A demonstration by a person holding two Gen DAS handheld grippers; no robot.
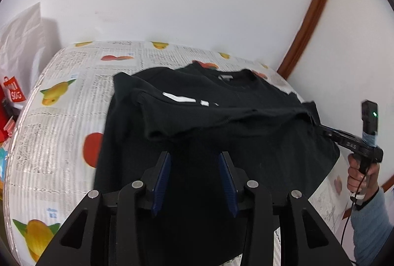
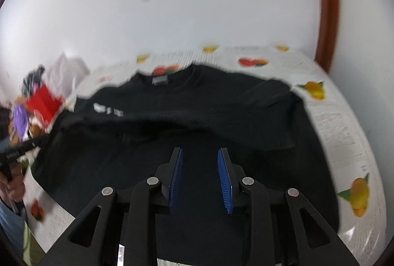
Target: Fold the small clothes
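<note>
Left wrist view, left claw (image 1: 194, 157) parted and empty, over black shirt (image 1: 246, 142).

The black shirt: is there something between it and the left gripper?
Nothing visible. The left gripper hangs open directly over the black shirt, which lies partly folded on the fruit-print table cover. No other object lies on the cloth there.

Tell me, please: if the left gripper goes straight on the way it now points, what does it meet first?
Most likely the black shirt. The left gripper stands open with nothing between its fingers, pointing down at the dark cloth just before the folded-over hem. Depth is uncertain.
</note>
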